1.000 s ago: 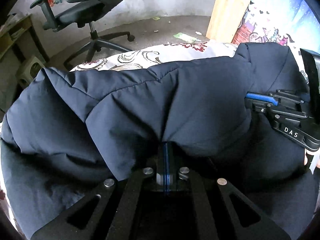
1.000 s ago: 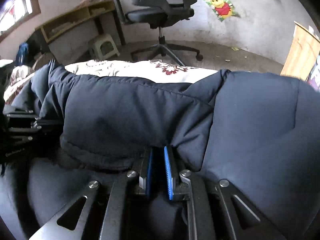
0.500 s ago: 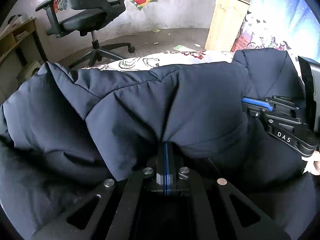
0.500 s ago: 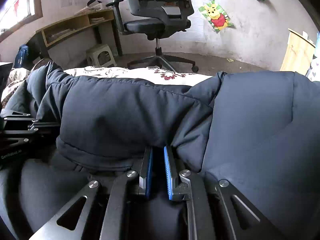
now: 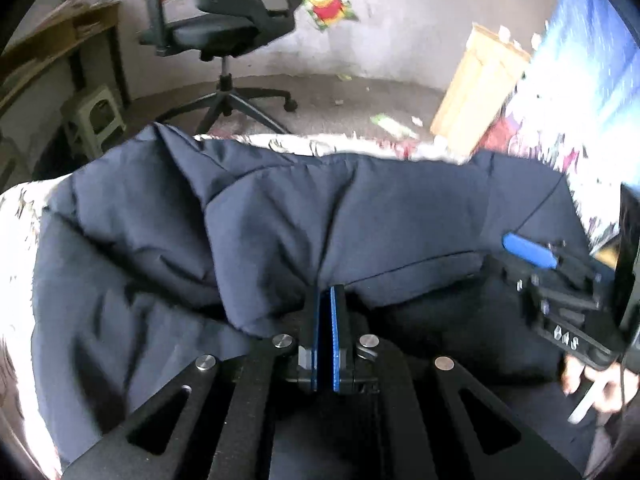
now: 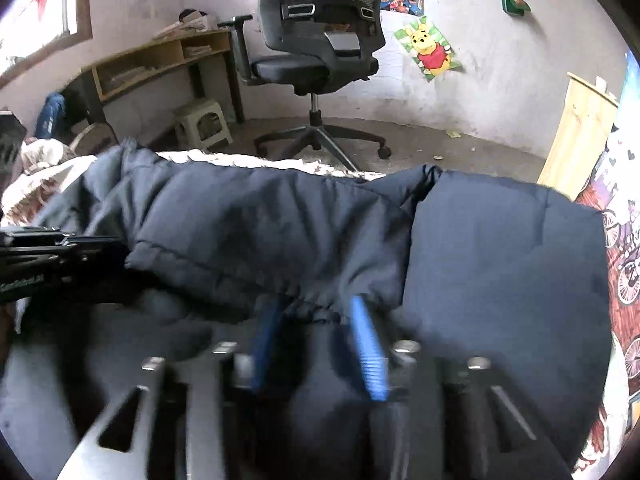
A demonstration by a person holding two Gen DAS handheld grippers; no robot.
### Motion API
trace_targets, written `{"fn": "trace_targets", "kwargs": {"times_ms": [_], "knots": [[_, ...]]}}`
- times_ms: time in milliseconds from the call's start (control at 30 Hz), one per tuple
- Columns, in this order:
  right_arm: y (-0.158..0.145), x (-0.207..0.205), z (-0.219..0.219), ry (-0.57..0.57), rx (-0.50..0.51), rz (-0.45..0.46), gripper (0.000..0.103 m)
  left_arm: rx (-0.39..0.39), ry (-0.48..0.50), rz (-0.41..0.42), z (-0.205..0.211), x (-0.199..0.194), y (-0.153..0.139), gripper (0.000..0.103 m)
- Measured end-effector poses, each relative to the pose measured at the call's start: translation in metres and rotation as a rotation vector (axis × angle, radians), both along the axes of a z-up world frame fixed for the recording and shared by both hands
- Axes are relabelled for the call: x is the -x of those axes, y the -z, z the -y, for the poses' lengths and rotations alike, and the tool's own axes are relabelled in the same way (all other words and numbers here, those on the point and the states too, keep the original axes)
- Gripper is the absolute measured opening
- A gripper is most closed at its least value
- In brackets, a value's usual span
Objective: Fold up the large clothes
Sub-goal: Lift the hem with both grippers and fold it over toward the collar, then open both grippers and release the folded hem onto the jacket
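A dark navy padded jacket (image 5: pixel 360 216) lies folded over itself on a floral bed cover (image 5: pixel 304 144). My left gripper (image 5: pixel 324 292) is shut, its blue pads pinching the folded hem, with creases running into the tips. In the right wrist view the jacket (image 6: pixel 500 260) fills the lower half. My right gripper (image 6: pixel 316 308) is opening: its blue pads stand apart, the gathered hem lies between them and neither pad presses on it. The right gripper's blue pad (image 5: pixel 524 248) shows at the right of the left wrist view, and the left gripper's body (image 6: pixel 60 248) shows at the left of the right wrist view.
An office chair (image 6: pixel 316 40) stands on the floor beyond the bed, a small plastic stool (image 6: pixel 202 122) and a wooden desk (image 6: pixel 160 60) to its left. A light wooden cabinet (image 5: pixel 480 84) is at the right. A person's hand (image 5: pixel 592 384) holds the right gripper's handle.
The right gripper's pads have spread apart and no longer clamp the hem. Both grippers have lifted and drawn back, so more of the room shows. The left gripper keeps its pinch.
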State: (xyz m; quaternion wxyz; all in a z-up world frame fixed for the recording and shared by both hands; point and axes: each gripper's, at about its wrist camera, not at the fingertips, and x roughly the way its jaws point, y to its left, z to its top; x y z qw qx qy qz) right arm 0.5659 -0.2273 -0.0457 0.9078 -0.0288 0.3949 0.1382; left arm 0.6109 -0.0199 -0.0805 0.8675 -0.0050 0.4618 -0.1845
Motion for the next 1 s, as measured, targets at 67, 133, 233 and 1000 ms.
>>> {"fn": "trace_targets", "kwargs": {"times_ms": [67,133,233,1000], "knots": [[-0.014,0.009,0.002,0.004,-0.012,0.028,0.053,0.03,-0.028,0.03,-0.006,0.009,-0.012,0.007],[-0.028,0.018,0.004,0.012,-0.037,0.052,0.055,0.053,-0.049,0.05,-0.011,0.017,-0.023,0.022],[-0.047,0.035,0.006,0.034,-0.068,0.082,0.066,0.067,-0.1,0.128,-0.015,0.041,-0.045,0.061],[-0.16,0.217,0.013,0.039,-0.194,0.256,0.103,0.133,-0.105,0.426,-0.046,0.246,-0.171,0.098]]}}
